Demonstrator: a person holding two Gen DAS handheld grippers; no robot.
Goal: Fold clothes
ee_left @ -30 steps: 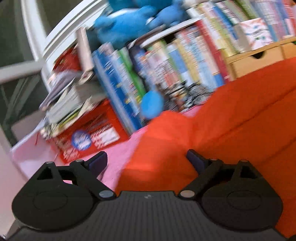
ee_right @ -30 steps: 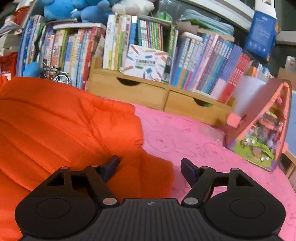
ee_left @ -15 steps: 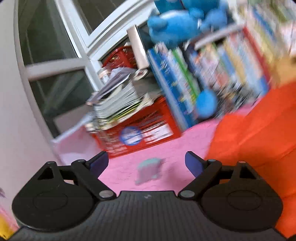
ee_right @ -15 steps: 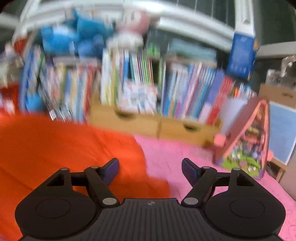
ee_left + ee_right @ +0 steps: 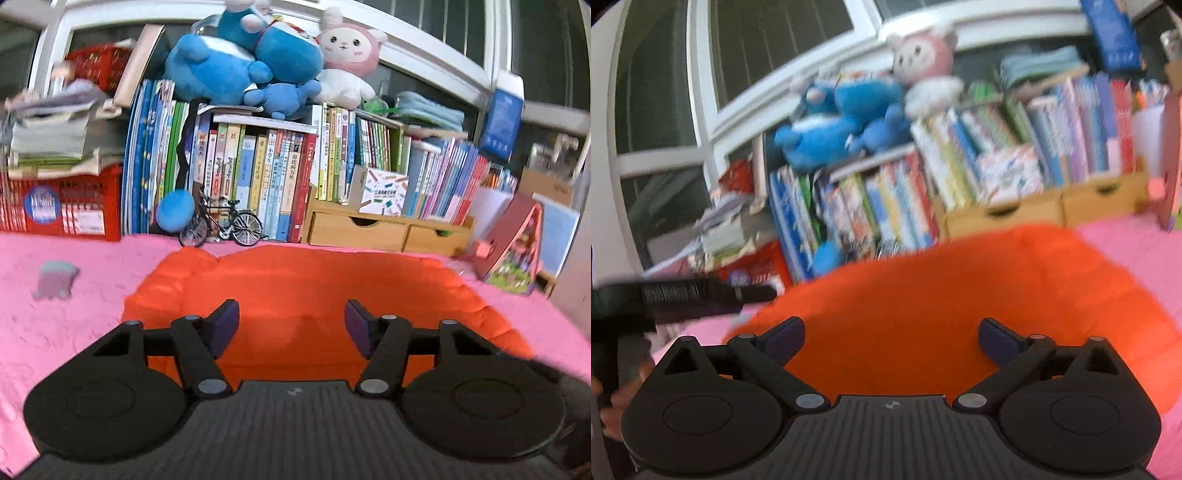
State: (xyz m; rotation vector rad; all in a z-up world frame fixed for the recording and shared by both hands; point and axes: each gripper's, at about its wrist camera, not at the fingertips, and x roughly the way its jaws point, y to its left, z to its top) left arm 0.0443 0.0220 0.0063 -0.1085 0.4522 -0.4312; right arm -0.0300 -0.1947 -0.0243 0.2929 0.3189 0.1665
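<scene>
An orange garment lies in a broad folded heap on the pink bed cover. My left gripper hovers over its near edge; its jaws are closing with only air between them, and no cloth is pinched. My right gripper is also above the orange garment, tilted; its jaws are opening wide and hold nothing. At the left edge of the right wrist view the black body of the left gripper shows, with a hand below it.
Behind the garment stands a row of books with blue and pink plush toys on top, a model bicycle, wooden drawers and a red crate. A small greyish thing lies on the cover at left, a toy house at right.
The left view swung from the window and crate back to face the garment, and its jaws narrowed. The right view rolled and turned left, and its jaws widened.
</scene>
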